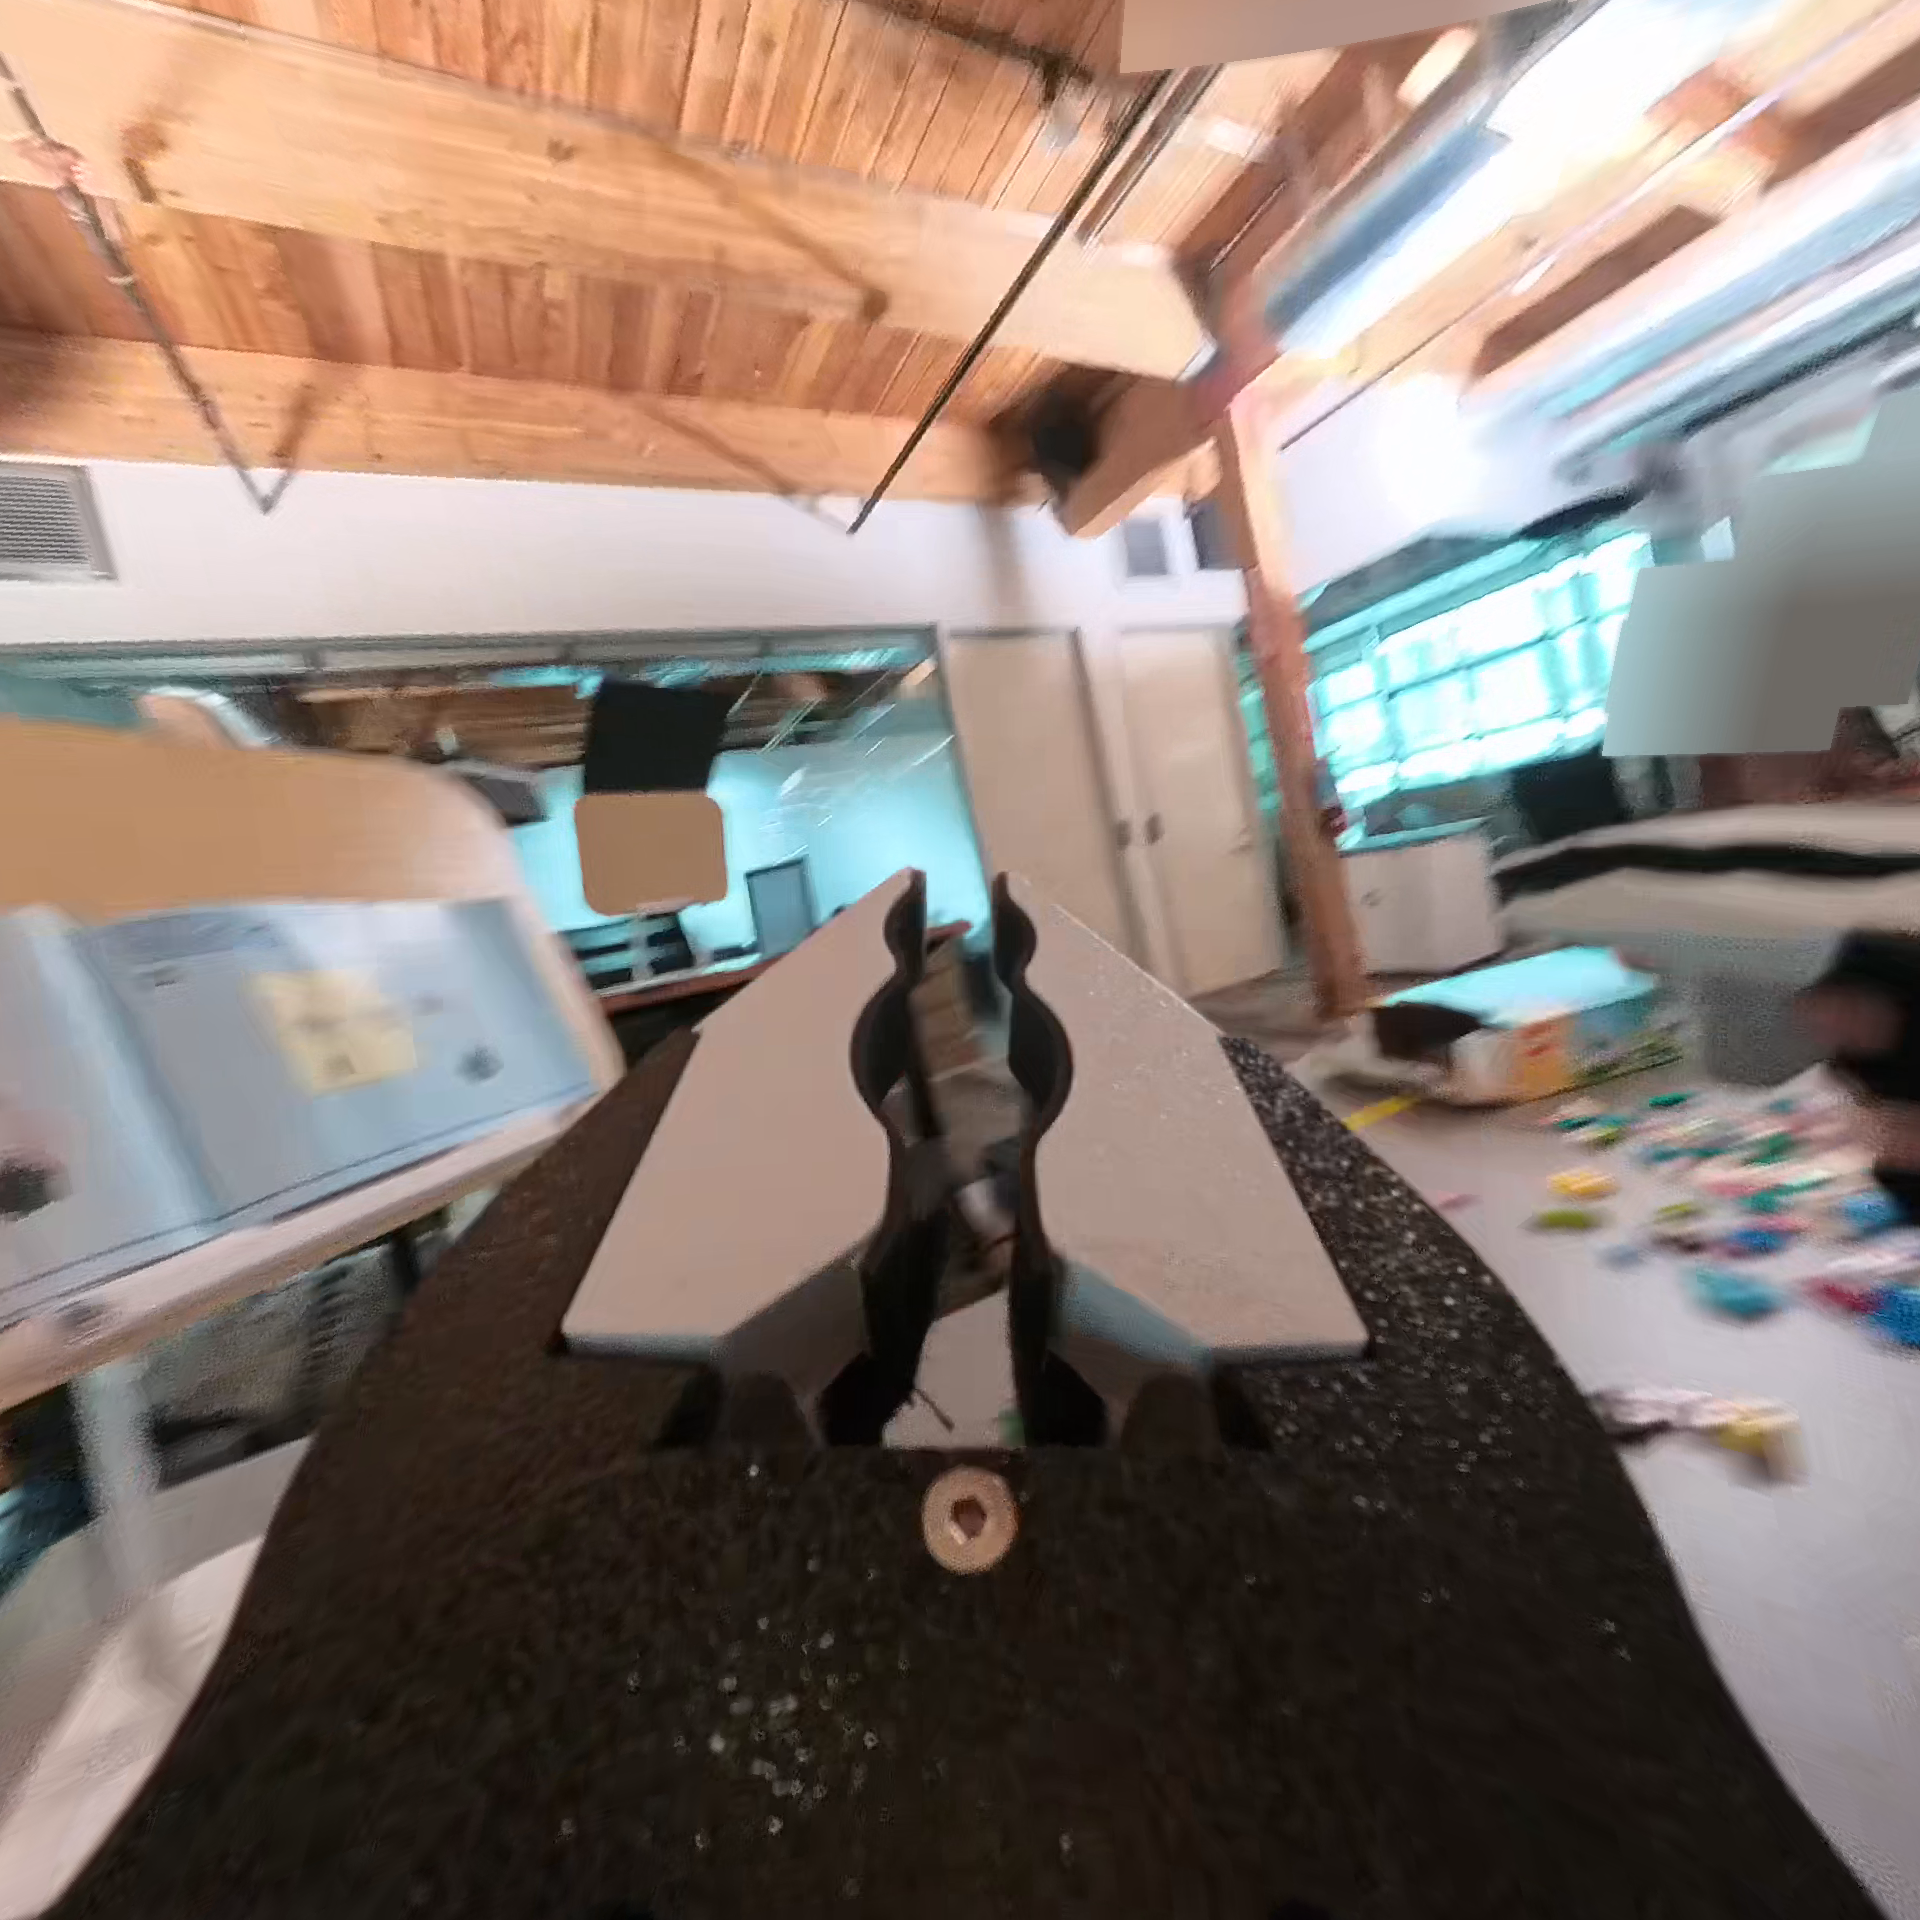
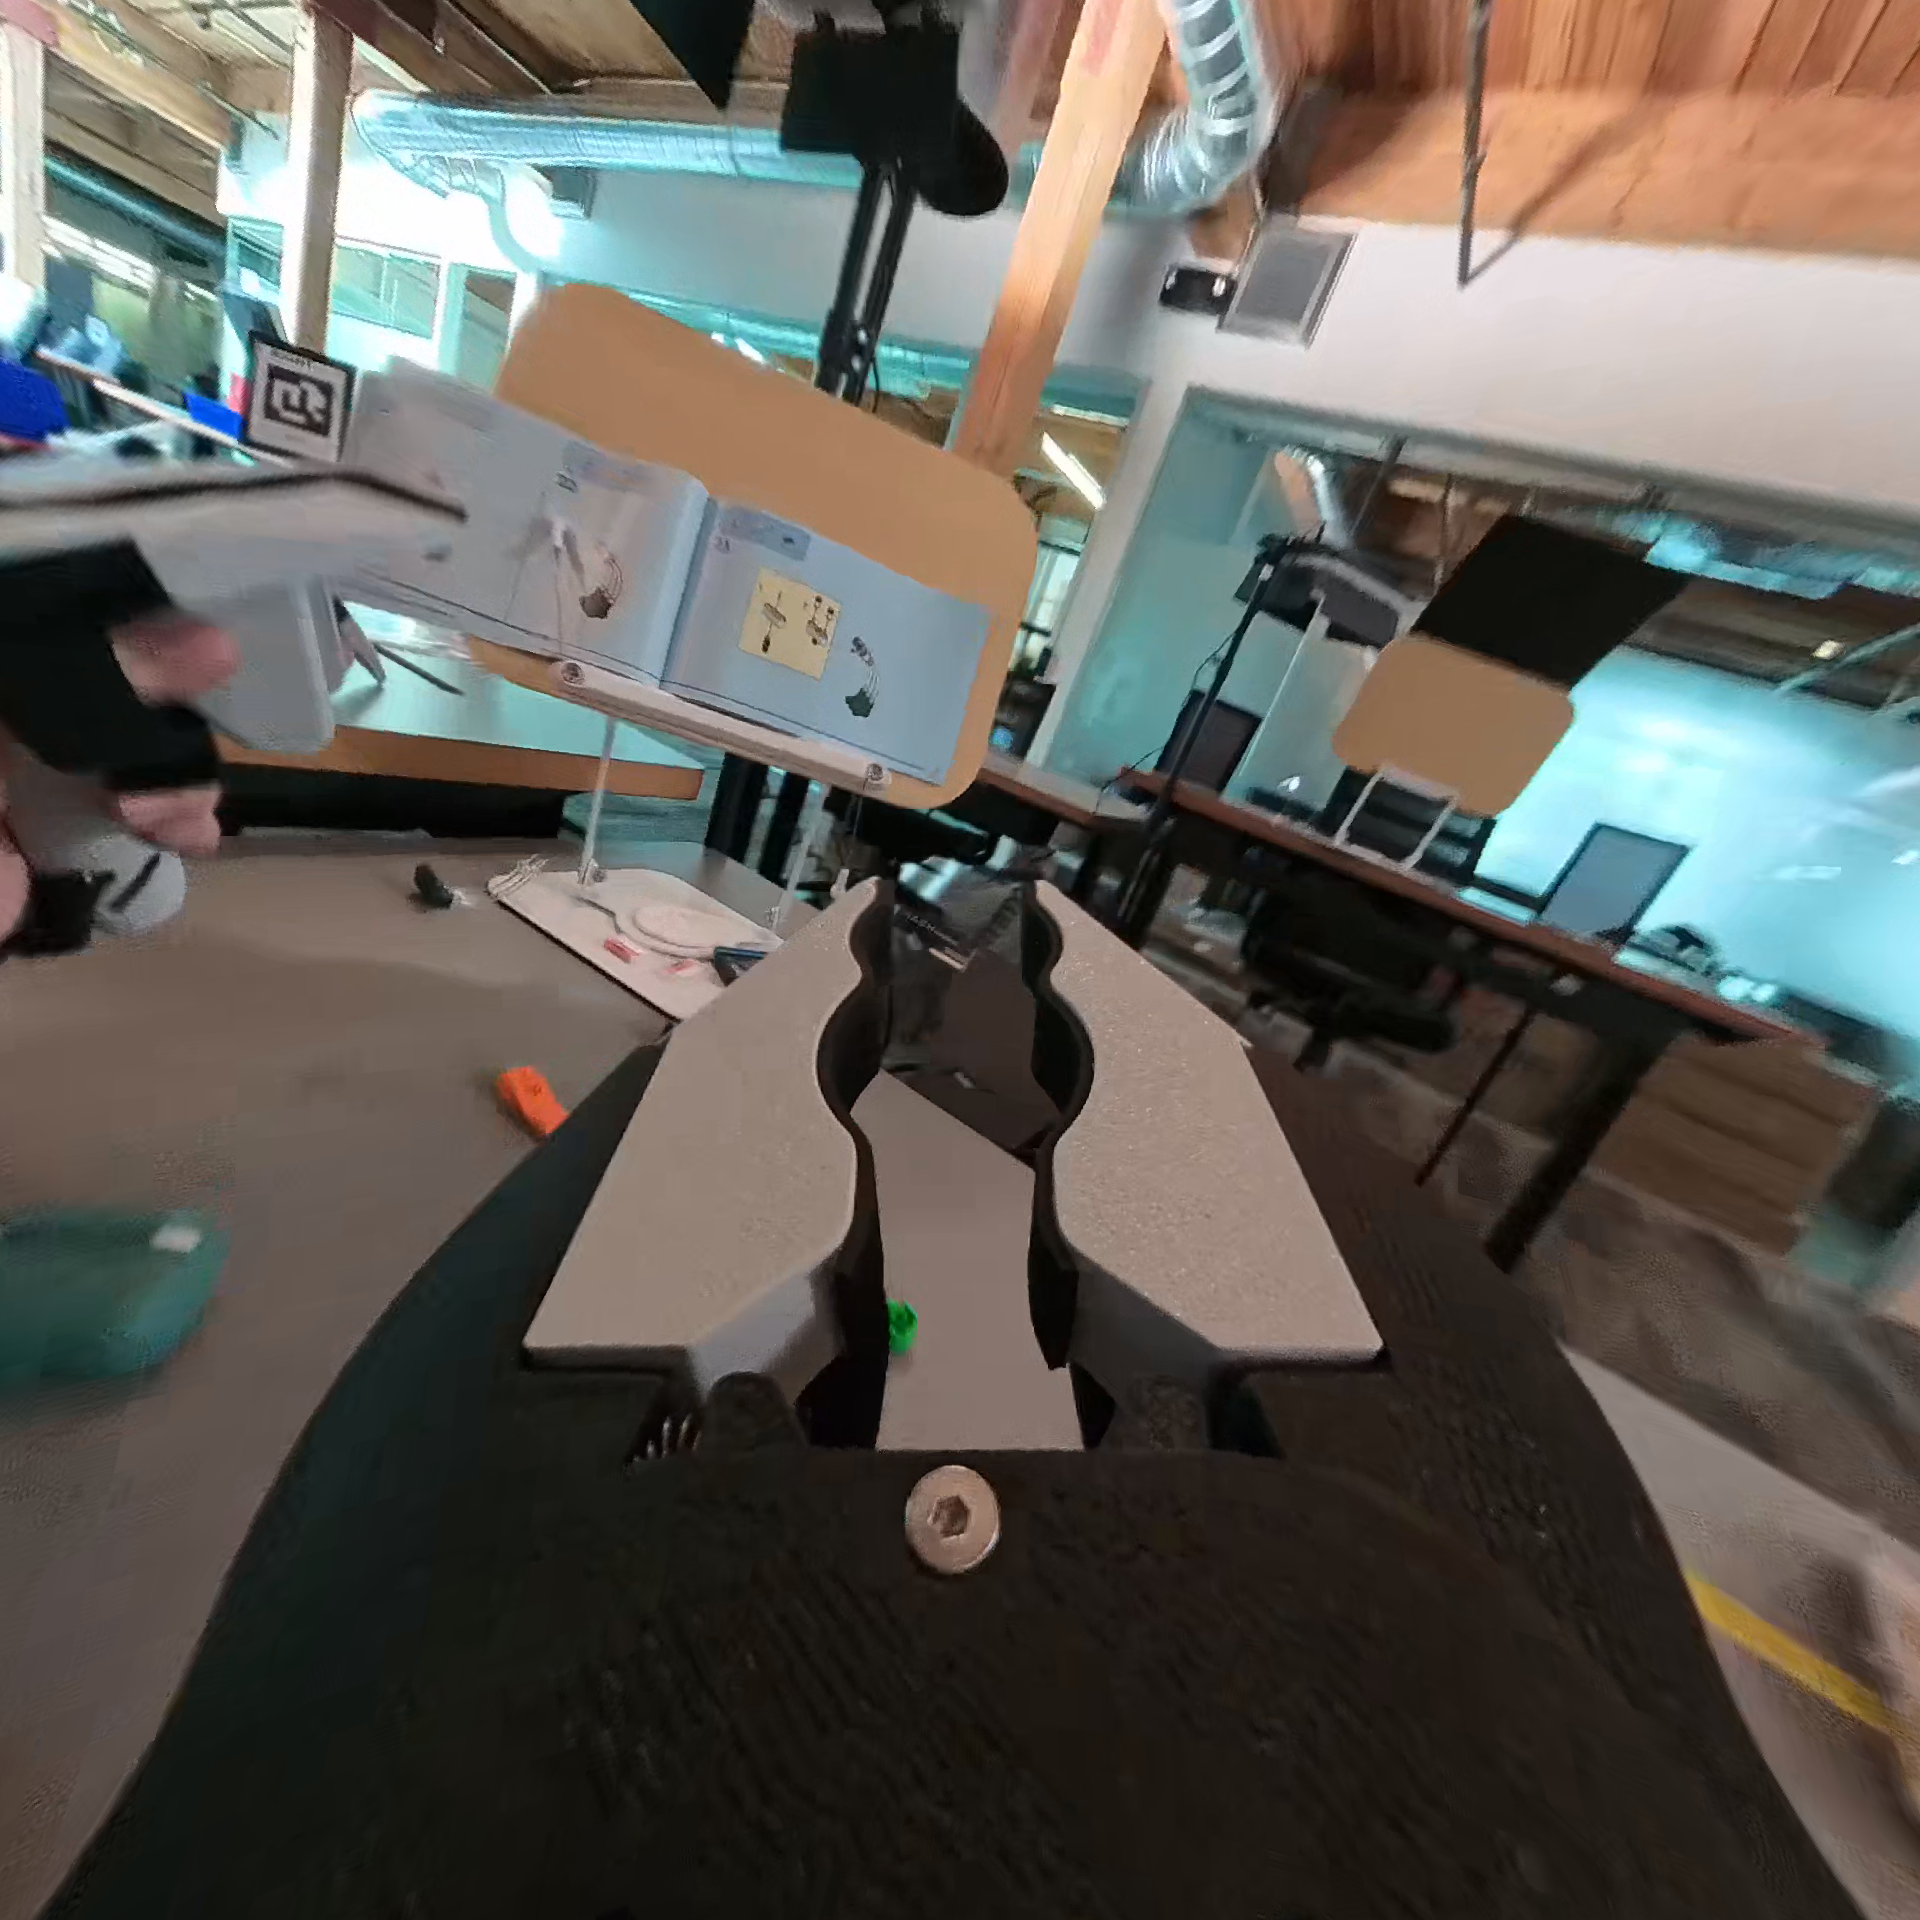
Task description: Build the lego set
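Loosely scattered, the lego pieces lie on the table low and to the right of the left gripper, too many and too blurred to count. One instruction booklet stands open on its stand. Both the left and the right gripper are raised, slightly parted and empty.

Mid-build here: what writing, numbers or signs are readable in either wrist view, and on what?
Instruction booklet, open on its stand: small print and diagrams, too small to read.
Black-and-white marker tag behind the booklet: pattern with tiny print, unreadable.
Box beyond the loose bricks: printing blurred.
Nothing is legible enough to quote.
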`<state>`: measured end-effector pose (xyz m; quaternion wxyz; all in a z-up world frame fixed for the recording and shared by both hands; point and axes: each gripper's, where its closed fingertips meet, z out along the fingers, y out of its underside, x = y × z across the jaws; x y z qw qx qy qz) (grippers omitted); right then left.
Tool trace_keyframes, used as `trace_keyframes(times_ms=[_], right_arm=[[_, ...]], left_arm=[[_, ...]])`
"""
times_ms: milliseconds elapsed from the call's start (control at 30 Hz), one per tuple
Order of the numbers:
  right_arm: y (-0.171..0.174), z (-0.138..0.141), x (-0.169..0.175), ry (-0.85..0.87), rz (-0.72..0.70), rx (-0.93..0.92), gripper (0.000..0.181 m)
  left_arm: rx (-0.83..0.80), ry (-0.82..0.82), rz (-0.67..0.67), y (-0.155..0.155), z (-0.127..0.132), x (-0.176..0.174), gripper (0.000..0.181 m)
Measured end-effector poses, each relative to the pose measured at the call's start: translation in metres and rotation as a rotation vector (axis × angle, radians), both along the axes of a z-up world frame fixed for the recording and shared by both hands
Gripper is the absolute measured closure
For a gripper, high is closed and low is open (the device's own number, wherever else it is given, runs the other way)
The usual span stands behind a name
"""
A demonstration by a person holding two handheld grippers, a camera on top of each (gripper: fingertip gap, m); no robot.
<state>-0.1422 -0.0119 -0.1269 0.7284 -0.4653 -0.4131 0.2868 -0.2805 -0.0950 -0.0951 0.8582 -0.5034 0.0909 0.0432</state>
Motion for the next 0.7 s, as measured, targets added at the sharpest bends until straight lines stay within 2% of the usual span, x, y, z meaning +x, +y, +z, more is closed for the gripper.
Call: trace_keyframes(times_ms=[167, 267, 333, 467, 600, 700], right_arm=[[0.070, -0.020, -0.082, -0.060, 0.024, -0.188, 0.157], [0.105, -0.037, -0.118, -0.088, 0.023, -0.303, 0.156], [0.126, -0.054, -0.135, -0.139, 0.021, -0.369, 0.156], [0.160, -0.085, -0.159, -0.266, 0.060, -0.501, 0.155], [0.189, -0.097, -0.178, -0.308, 0.068, -0.541, 0.155], [0.207, -0.118, -0.199, -0.385, 0.068, -0.555, 0.157]], left_arm=[[-0.213, 0.008, 0.223, 0.080, -0.071, -0.123, 0.168], [-0.317, 0.059, 0.281, 0.112, -0.111, -0.154, 0.168], [-0.366, 0.012, 0.284, 0.125, -0.131, -0.162, 0.168], [-0.351, 0.056, 0.311, 0.129, -0.130, -0.158, 0.171], [-0.345, 0.014, 0.316, 0.127, -0.128, -0.163, 0.168], [-0.358, -0.003, 0.313, 0.128, -0.130, -0.165, 0.167]])
